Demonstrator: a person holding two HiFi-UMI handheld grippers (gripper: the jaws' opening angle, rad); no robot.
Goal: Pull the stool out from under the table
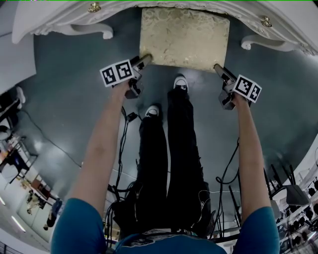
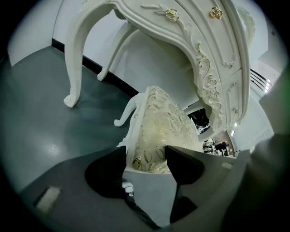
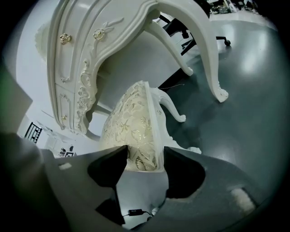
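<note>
A stool (image 1: 184, 37) with a cream, gold-patterned cushion stands half under the white carved table (image 1: 59, 15). My left gripper (image 1: 146, 59) is at the seat's near left corner. In the left gripper view the stool (image 2: 161, 131) runs in between the jaws of that gripper (image 2: 145, 165), and both pads press on its corner. My right gripper (image 1: 217, 68) is at the near right corner. In the right gripper view the cushion edge of the stool (image 3: 131, 127) is clamped between the jaws of the right gripper (image 3: 144, 163).
The person's legs (image 1: 169, 149) and shoes stand just in front of the stool on the dark grey floor. Cables (image 1: 121, 149) trail by the left leg. Curved white table legs (image 2: 72, 68) (image 3: 208, 59) flank the stool. Black chairs (image 1: 293, 188) stand at the far right.
</note>
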